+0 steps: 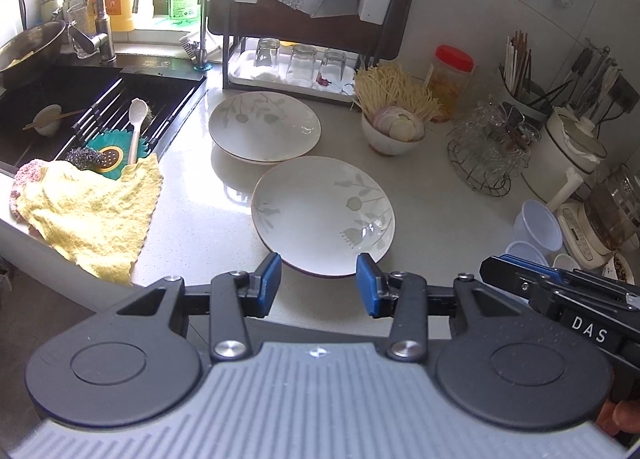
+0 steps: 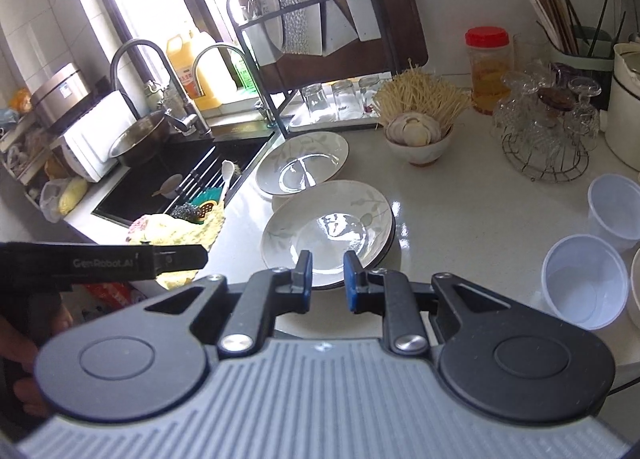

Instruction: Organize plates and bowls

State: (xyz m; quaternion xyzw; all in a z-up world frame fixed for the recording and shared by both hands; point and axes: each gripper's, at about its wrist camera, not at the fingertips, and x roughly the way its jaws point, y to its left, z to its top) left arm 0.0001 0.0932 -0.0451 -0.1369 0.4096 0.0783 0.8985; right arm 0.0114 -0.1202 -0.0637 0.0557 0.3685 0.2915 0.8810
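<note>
The near plate (image 1: 320,207), white with a grey leaf print, lies on the pale bench (image 1: 192,211) close to its front edge. A second, matching plate (image 1: 264,125) sits just beyond it at about 11 o'clock, its rim beside the near one's. At 1 o'clock stands a small bowl (image 1: 394,135) holding onion slices and noodles, with a dish rack (image 1: 304,19) at 12 o'clock and the sink (image 1: 80,107) at 10 o'clock. The left hand-held gripper (image 1: 319,283) hovers at the near plate's front rim, jaws moderately apart, gripping nothing. The right hand-held gripper (image 2: 327,275) stands narrow, empty, over the same rim.
</note>
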